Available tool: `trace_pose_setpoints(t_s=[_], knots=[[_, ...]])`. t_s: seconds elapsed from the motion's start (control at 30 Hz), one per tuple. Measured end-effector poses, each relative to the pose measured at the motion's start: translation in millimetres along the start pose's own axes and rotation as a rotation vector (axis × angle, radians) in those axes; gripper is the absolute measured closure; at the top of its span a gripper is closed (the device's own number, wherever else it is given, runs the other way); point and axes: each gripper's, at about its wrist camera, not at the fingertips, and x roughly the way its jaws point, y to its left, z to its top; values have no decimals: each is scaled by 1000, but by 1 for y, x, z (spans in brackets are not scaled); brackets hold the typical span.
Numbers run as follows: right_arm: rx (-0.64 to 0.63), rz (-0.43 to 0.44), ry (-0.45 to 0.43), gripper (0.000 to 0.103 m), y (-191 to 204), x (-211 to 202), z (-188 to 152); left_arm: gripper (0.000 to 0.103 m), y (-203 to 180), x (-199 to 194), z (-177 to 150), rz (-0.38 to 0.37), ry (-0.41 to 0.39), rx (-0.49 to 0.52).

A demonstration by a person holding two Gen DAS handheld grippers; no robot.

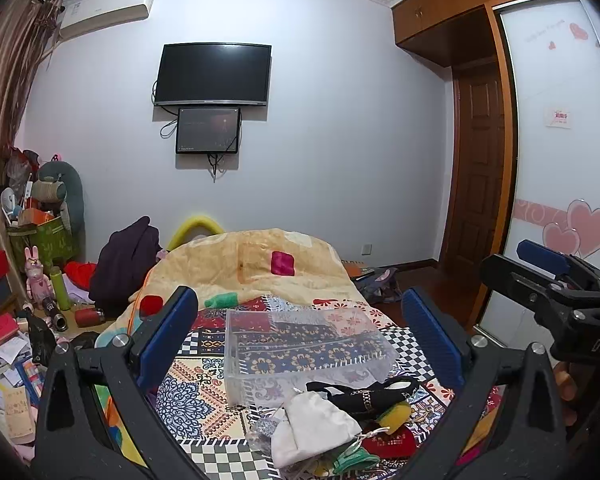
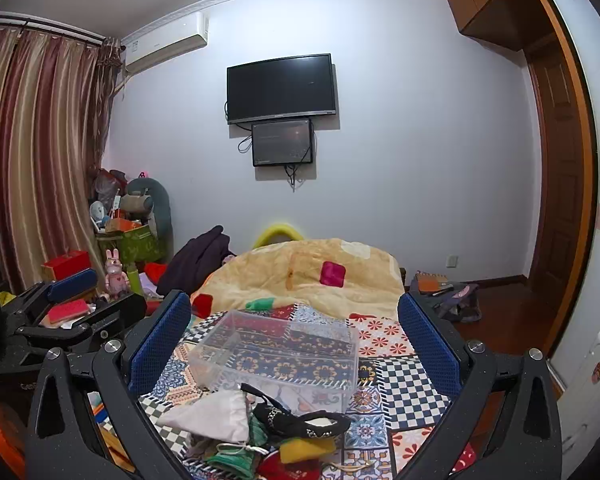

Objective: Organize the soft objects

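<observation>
A clear plastic box (image 1: 304,344) (image 2: 280,352) sits empty on the patterned bedspread (image 1: 204,396) (image 2: 396,364). In front of it lies a pile of soft things: a white cloth pouch (image 1: 312,428) (image 2: 212,416), a black beaded shoe (image 1: 364,396) (image 2: 300,420), a yellow sponge (image 1: 394,414) (image 2: 308,448), a red pouch (image 1: 392,440) and green cloth (image 1: 352,460) (image 2: 232,460). My left gripper (image 1: 300,316) is open and empty above the pile. My right gripper (image 2: 294,316) is open and empty, also above the pile. Each gripper shows at the edge of the other's view.
A yellow quilt (image 1: 252,260) (image 2: 300,272) covers the far bed, with pink (image 1: 282,263), green (image 1: 220,300) and red (image 1: 151,305) soft pieces on it. Cluttered boxes, bottles and toys (image 1: 40,280) fill the left floor. A wardrobe (image 1: 556,120) and door stand on the right.
</observation>
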Motion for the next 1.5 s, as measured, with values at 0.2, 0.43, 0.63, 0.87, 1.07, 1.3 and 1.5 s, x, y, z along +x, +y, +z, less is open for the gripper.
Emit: trace_pose_setpoints(t_s=[0.2,0.43,0.63,0.87,1.07,1.3,1.5], knots=[[5,2,-1,0,0,-1,1,0,-2,3,2,-1,-2,-2],[14,3,2,0,-5,-1,0,0,4,-2,0,2,-5,-5],[15,4,0,0,-5,-1,0,0,5,-2,1,-2,-2,-9],[14,5,-1,0,-5,-2,1,0,5,-2,-1,0,-6,-7],[12,7,-2,0,-4,-3,1,0,4,-1,0,1,-5,-6],[13,7,-2,0,-4,-3,1,0,4,-2,0,3,-5,-4],[14,7,-3,0,-4,-3,0,0,3,-2,1,4,-5,-4]])
